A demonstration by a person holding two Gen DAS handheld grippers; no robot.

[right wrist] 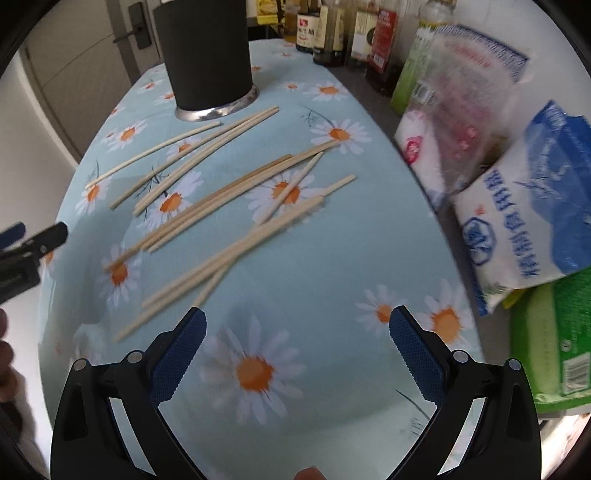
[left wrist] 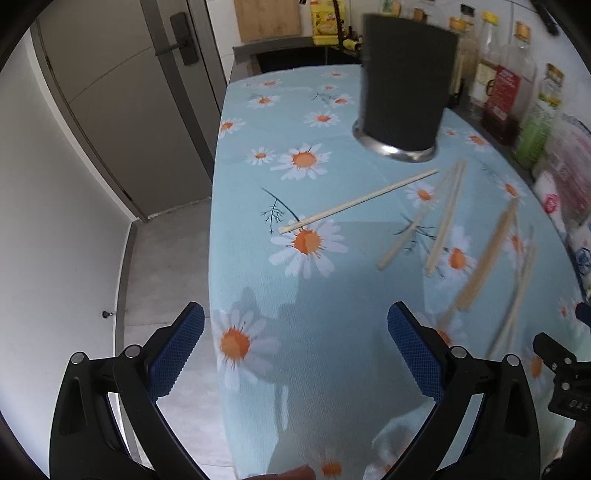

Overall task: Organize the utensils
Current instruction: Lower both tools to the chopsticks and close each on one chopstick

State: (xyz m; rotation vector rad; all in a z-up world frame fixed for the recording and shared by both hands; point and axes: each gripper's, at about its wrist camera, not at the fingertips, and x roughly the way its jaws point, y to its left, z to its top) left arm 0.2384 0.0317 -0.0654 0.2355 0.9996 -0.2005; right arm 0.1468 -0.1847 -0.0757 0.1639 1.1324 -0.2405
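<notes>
- Nearest our right wrist camera, our right gripper (right wrist: 297,328) hangs over the daisy-print tablecloth (right wrist: 332,258) with its jaws wide apart and nothing between the blue pads (right wrist: 177,354).
- We see the same at our left gripper (left wrist: 295,325): jaws spread wide, empty, hovering above the near left edge of the desk, with grey floor (left wrist: 166,266) showing beyond the left finger.
- Our task's things, the wooden chopsticks (right wrist: 229,192), lie loose and scattered across the cloth, mostly slanting from lower left to upper right in the right wrist view; several overlap in a loose bundle near the middle, and the nearest ends lie just ahead of our right gripper's left finger.
- From the left wrist view one chopstick (left wrist: 358,201) is sharp, lying apart to the left of the others, which are blurred.
- We see a black cylindrical utensil holder (right wrist: 207,55) with a shiny metal base standing upright at the far end of the desk, just beyond the farthest chopsticks; we cannot see into it.
- Along the right side, off the cloth, we find sauce bottles (right wrist: 328,33), a white and blue bag (right wrist: 524,206) with printed characters, a clear plastic bag (right wrist: 461,96) and a green package (right wrist: 550,339).
- A grey door (left wrist: 122,110) with a dark handle stands behind the desk on the left.
- At the left edge of the right wrist view we see part of our left gripper and fingertips of a hand (right wrist: 5,354).
</notes>
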